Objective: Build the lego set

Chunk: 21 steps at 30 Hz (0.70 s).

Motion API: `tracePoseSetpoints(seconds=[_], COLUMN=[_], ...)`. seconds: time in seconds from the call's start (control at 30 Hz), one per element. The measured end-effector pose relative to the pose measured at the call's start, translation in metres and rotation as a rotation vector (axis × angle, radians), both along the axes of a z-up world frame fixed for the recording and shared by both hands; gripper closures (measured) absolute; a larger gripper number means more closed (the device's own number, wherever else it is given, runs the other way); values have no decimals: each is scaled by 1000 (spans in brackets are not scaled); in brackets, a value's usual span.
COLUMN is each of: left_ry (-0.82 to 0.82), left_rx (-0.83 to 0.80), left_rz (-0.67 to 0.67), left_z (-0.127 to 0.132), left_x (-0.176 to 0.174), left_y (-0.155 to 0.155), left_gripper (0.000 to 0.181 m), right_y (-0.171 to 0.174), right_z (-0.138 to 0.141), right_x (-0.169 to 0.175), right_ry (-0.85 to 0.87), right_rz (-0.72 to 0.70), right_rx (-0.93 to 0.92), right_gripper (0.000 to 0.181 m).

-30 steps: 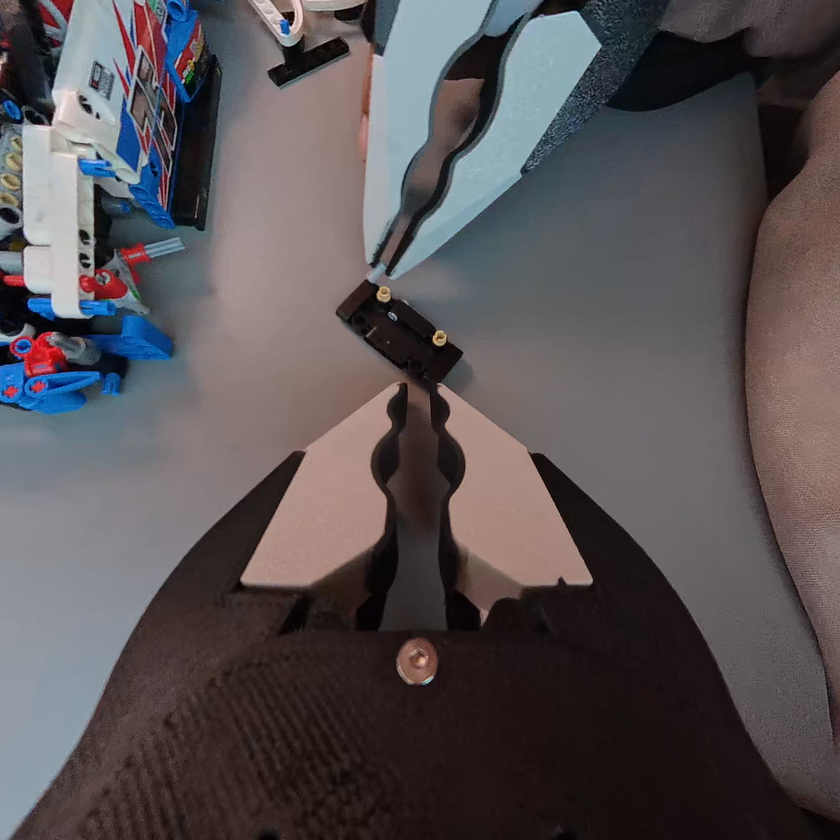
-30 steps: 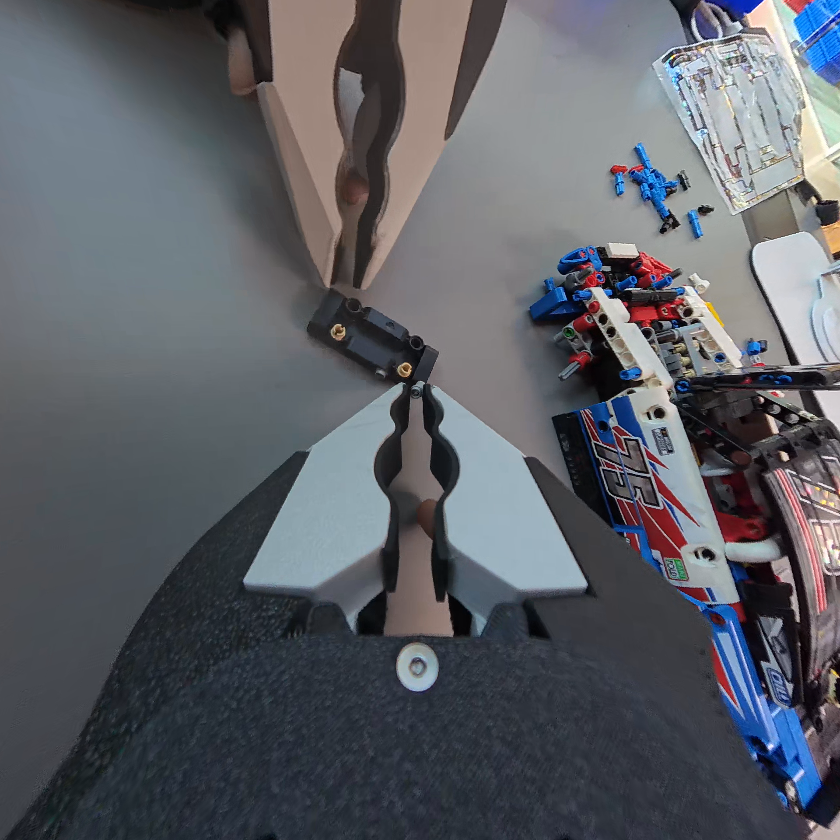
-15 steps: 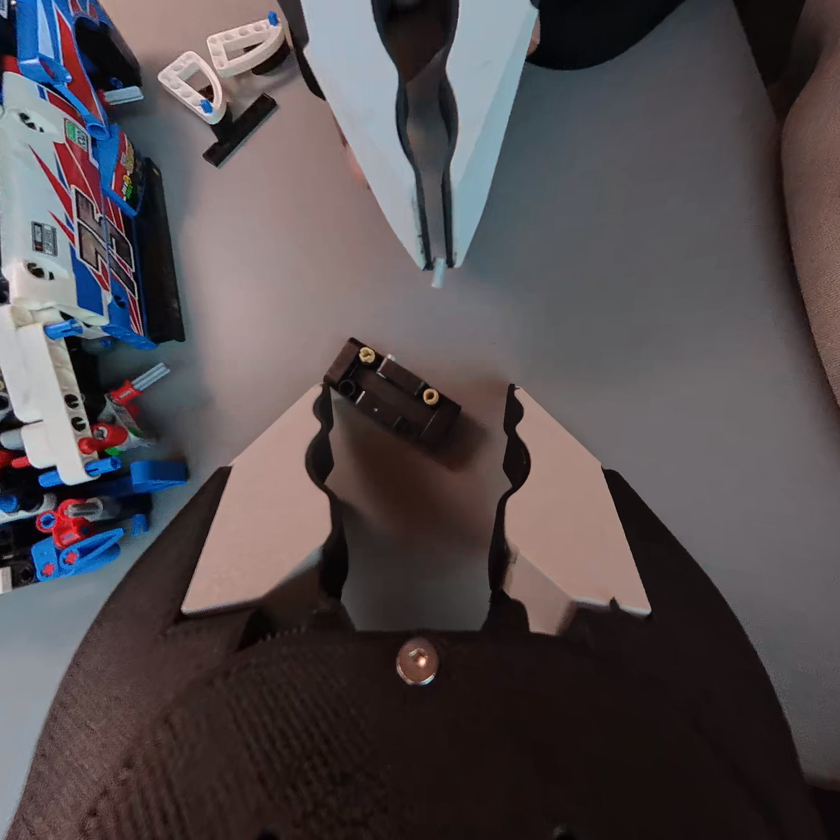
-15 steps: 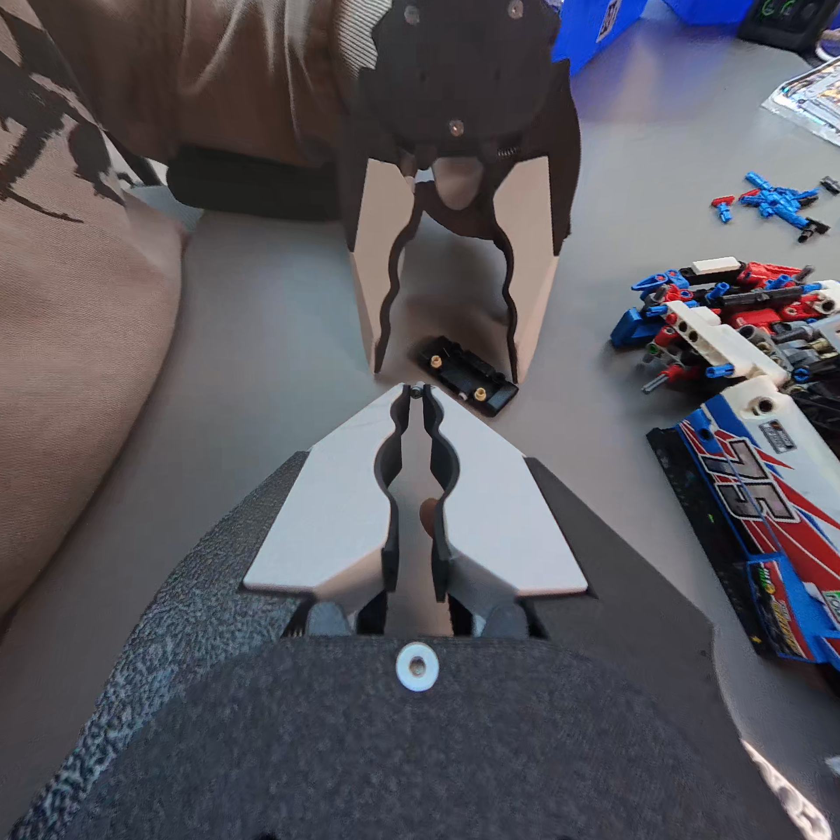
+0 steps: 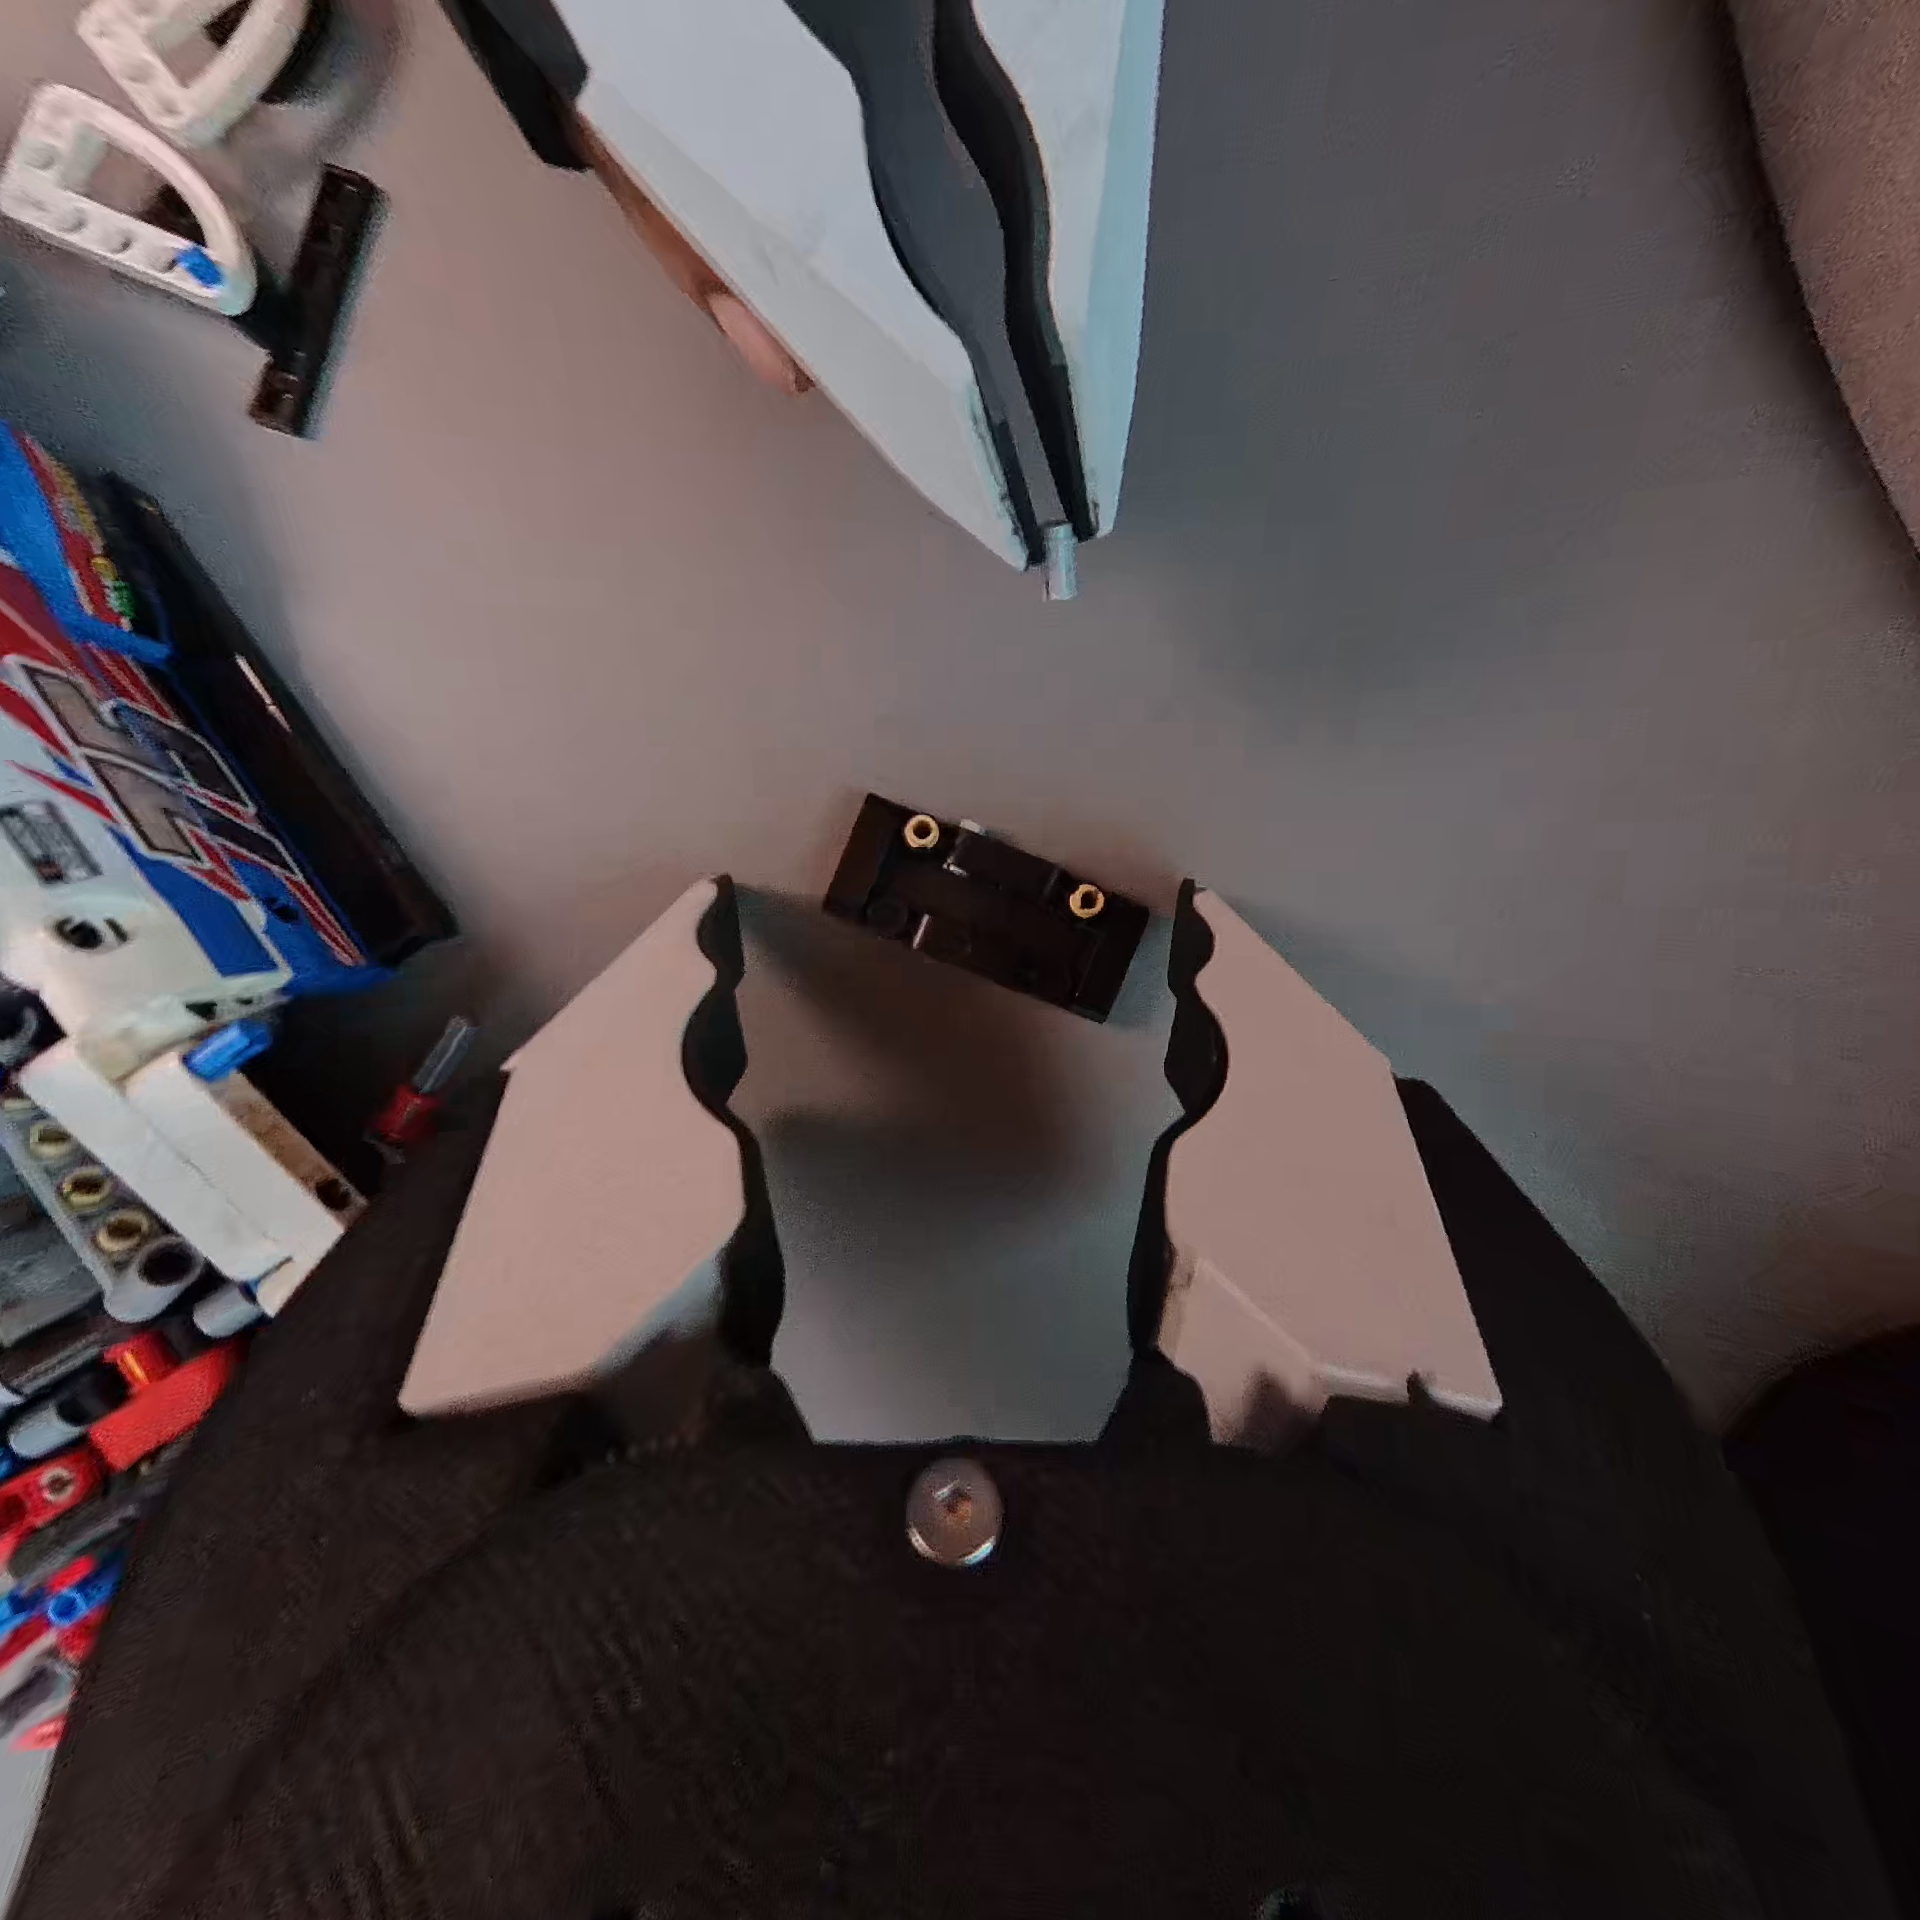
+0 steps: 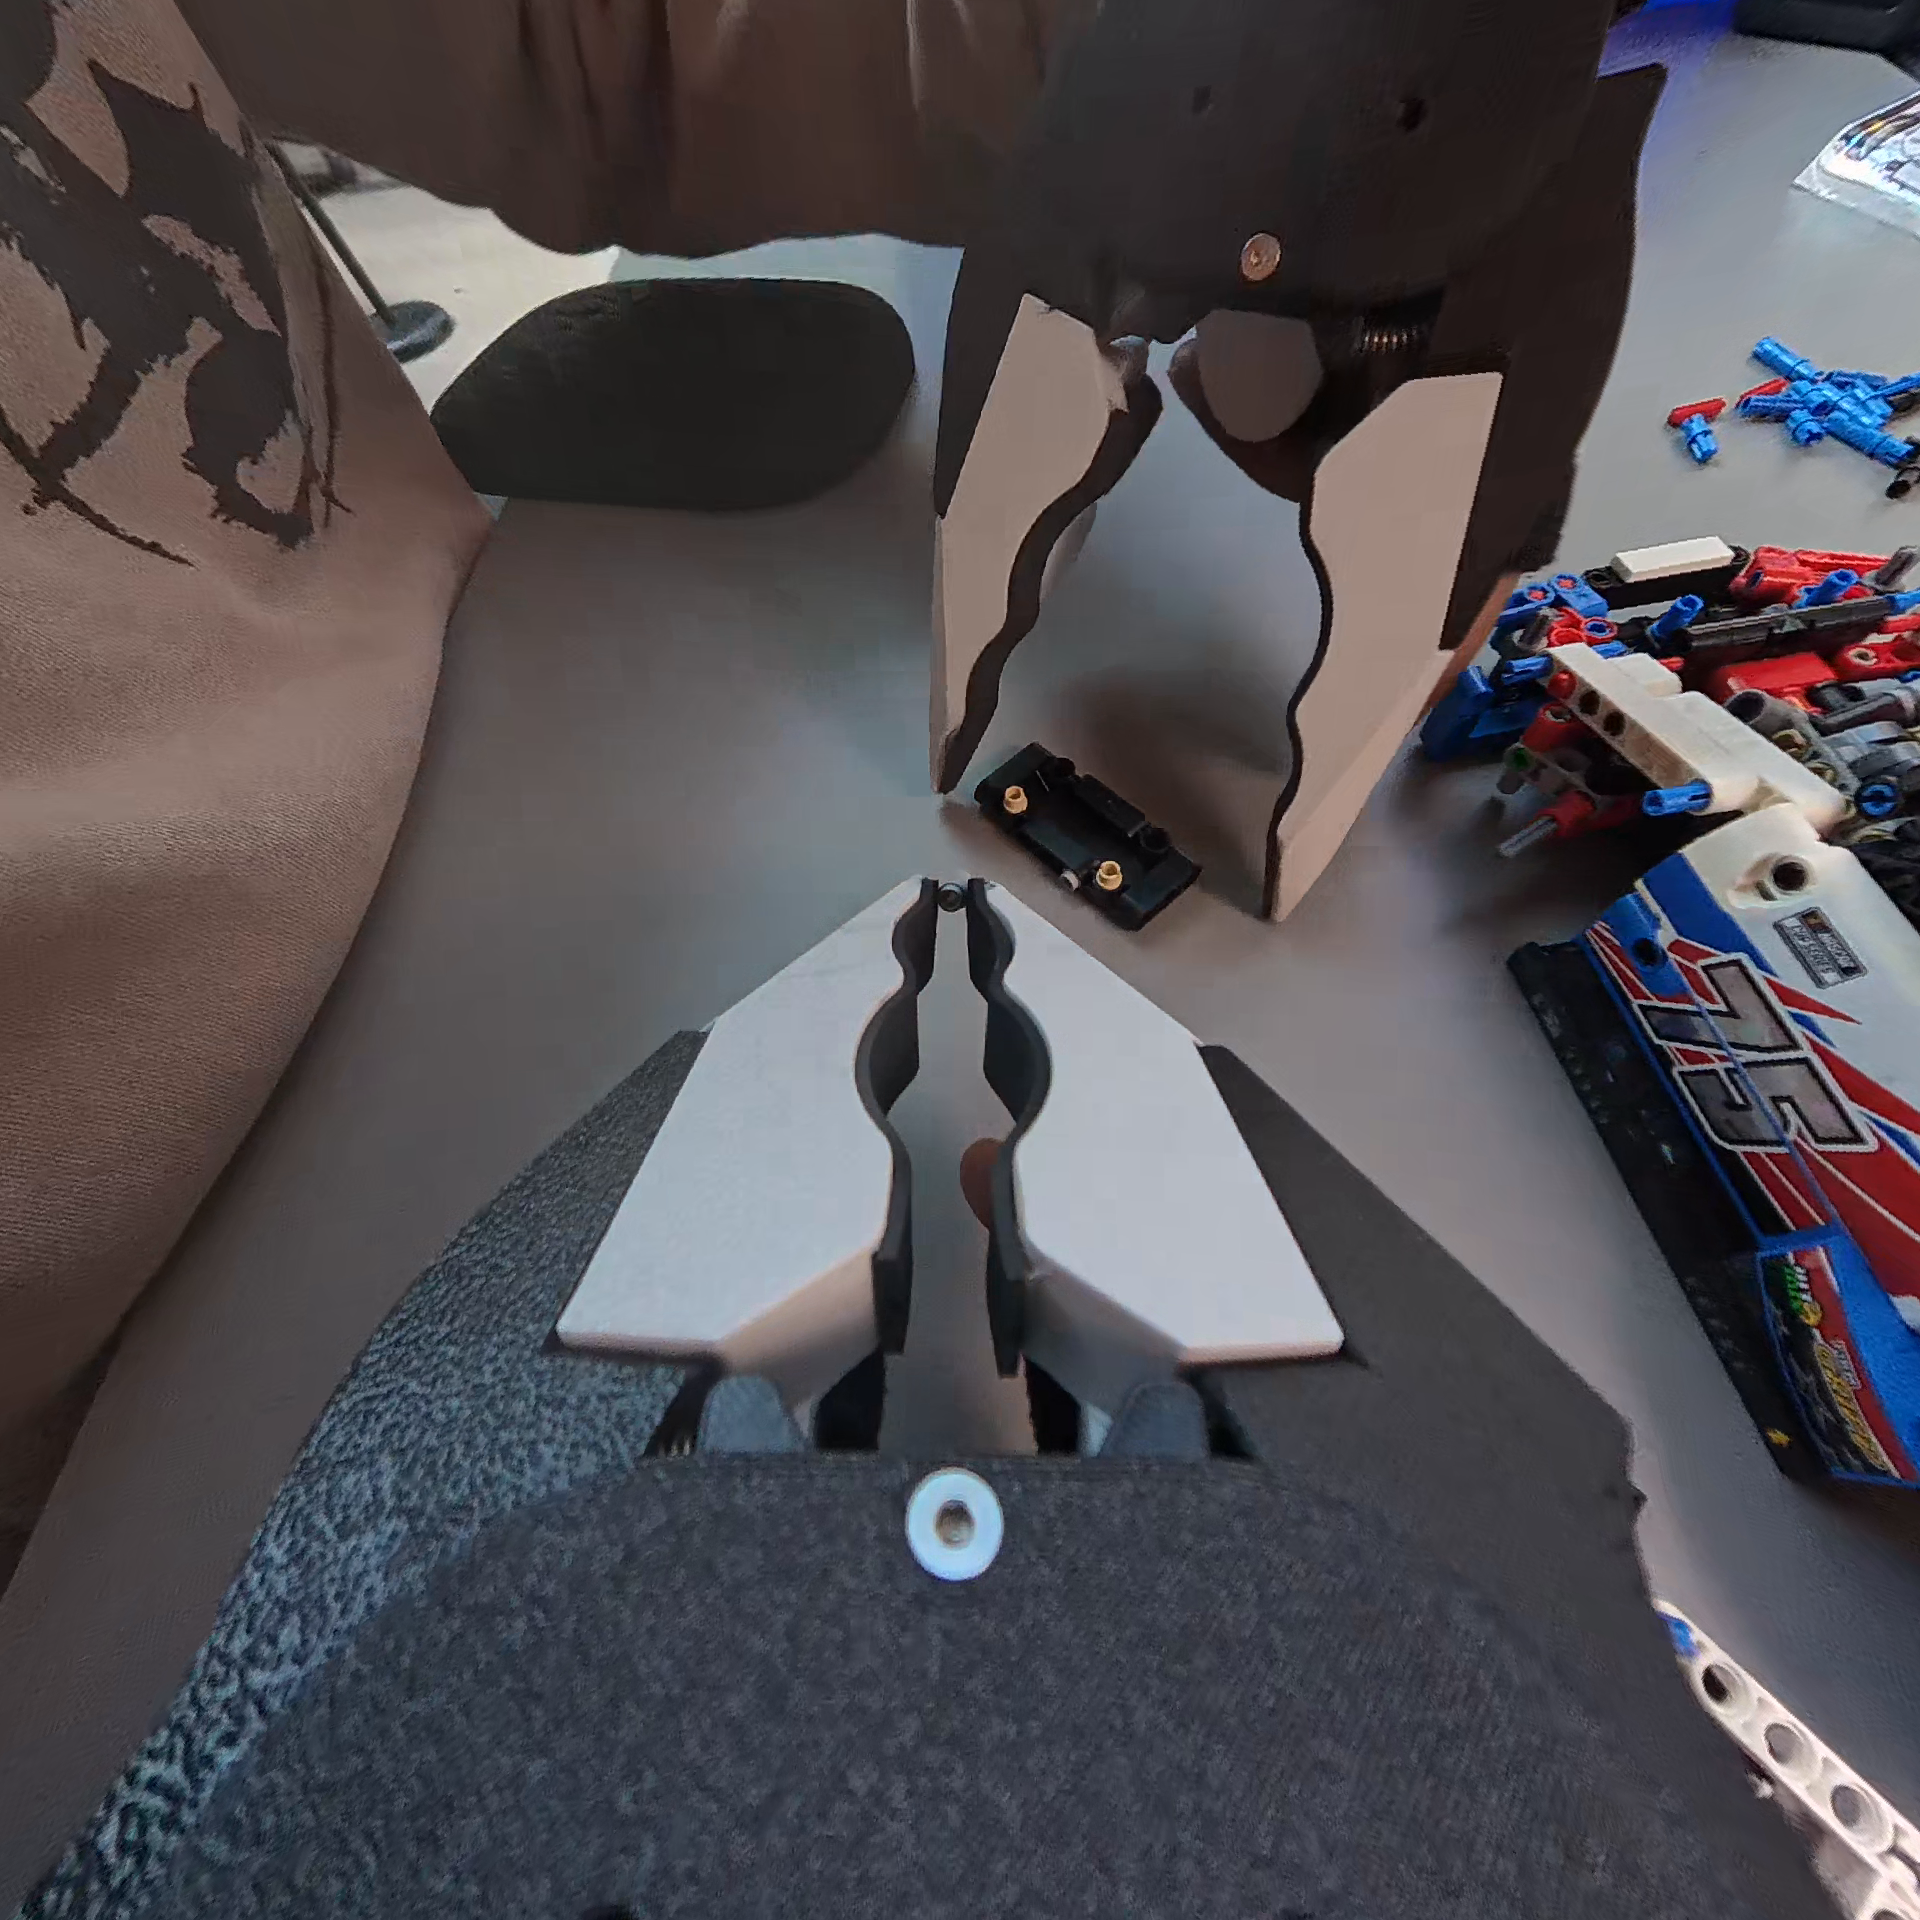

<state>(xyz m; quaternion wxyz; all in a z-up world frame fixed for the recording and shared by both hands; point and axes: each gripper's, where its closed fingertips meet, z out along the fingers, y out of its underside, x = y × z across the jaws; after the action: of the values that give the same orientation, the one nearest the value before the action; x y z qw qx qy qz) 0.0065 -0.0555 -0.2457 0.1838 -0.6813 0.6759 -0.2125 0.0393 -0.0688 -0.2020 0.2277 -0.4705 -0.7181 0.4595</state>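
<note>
Jaws of the left gripper [image 5: 956,904] are standing wide, straddling a black lego piece [image 5: 987,914] with two tan pins that is lying flat on the grey counter [image 5: 1455,727]. The right gripper [image 6: 950,891] is pinching a small grey pin [image 5: 1060,566] at its tips, hovering just beside the piece without touching it. A partly built blue, white and red race car [image 6: 1766,1018] is sitting nearby.

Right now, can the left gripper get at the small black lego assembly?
Probably yes. The left gripper is open, its fingertips straddling the black assembly on the table, nothing between. The right gripper, shut on a small grey pin, hangs clear of it.
</note>
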Motion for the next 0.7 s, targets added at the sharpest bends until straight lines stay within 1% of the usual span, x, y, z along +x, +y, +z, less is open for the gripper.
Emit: tracePoseSetpoints(seconds=[0.07,0.17,0.27,0.33,0.37,0.43,0.5,0.6,0.7], left_ry=[54,112,110,67,42,-1,-73,-332,-443], left_rx=[-17,-13,29,27,26,35,85,181,337], left_rz=[-63,-117,-123,-93,-65,27,141,373,593], left_z=[0,0,-1,0,1,1,6,37,60], left_x=[-2,-6,-6,-3,-1,0,1,10,2], left_y=[-1,-3,-6,-11,-13,-13,-11,-3,7], left_gripper=[98,99,101,113,122,122,122,122,122], right_y=[-1,-1,-1,-2,-2,-3,-1,2,8], right_z=[-1,-2,0,2,4,6,10,20,35], right_x=[1,2,2,2,2,1,-1,-6,-13], right_ry=[-7,-15,-7,2,6,17,38,90,151], right_rz=[6,9,10,11,14,10,-6,-45,-102], right_rx=[-5,1,0,-3,-6,-7,-4,-26,-84], right_gripper=[179,179,179,179,179,179,179,179,179])
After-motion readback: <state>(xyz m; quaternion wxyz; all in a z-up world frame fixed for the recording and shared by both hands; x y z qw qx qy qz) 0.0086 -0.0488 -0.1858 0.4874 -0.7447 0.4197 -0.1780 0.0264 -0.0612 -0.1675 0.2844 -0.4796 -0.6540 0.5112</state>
